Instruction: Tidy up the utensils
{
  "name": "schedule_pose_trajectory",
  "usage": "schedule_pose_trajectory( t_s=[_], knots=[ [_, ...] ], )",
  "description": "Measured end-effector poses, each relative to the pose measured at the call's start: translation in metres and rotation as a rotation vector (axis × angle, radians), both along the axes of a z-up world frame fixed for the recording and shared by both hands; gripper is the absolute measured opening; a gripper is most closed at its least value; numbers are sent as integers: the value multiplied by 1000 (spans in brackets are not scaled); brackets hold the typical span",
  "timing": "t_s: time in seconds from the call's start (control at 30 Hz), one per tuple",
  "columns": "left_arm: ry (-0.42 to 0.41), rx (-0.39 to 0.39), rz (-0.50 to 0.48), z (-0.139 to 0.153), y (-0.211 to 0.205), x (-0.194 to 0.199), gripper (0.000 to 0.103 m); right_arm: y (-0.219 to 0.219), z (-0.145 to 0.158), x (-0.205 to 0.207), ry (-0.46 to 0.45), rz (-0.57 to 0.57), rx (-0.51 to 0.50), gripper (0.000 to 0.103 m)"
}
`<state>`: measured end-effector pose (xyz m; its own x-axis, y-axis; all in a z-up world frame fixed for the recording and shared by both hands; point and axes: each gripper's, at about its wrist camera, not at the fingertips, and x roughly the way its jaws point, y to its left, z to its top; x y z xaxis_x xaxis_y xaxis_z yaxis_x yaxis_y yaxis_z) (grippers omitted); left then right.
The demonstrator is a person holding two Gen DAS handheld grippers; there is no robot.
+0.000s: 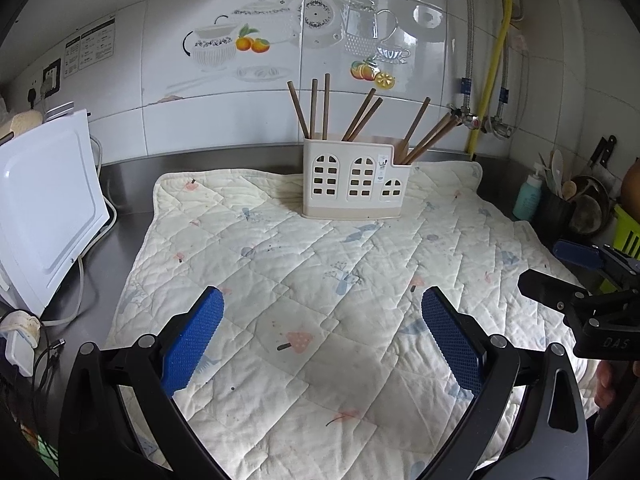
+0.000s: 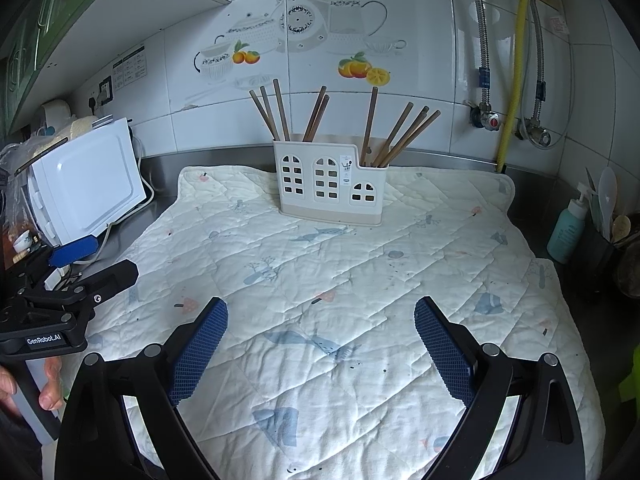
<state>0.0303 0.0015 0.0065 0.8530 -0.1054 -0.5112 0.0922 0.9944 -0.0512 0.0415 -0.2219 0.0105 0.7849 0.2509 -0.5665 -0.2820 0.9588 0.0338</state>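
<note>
a cream utensil holder (image 1: 354,178) is seen standing upright at the far middle of a quilted mat (image 1: 320,300). brown chopsticks (image 1: 362,114) are spread across its compartments, leaning outward. the left gripper (image 1: 322,334) and right gripper (image 2: 320,344) are held low at the near edge, fingers wide apart and empty, seemingly because nothing is left lying on the mat.

A home kitchen is showing here: glossy white wall tiles (image 2: 420,92) are carrying teapot-and-fruit decals (image 2: 296,28), a stainless-steel counter (image 1: 128,184) is running beneath them, and water valves with braided hoses (image 2: 486,80) are hanging by a yellow gas hose (image 2: 516,60). A white microwave (image 2: 88,184), a soap pump bottle (image 2: 566,232) and a chopstick holder (image 2: 330,180) are sitting around.
</note>
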Motion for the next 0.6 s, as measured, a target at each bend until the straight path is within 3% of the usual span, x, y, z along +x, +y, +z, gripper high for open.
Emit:
schedule_pose_trajectory(
  t_s=[0.6],
  knots=[
    [-11,1,0,1,0,-2,98,0,-1,0,0,-2,-1,91]
  ],
)
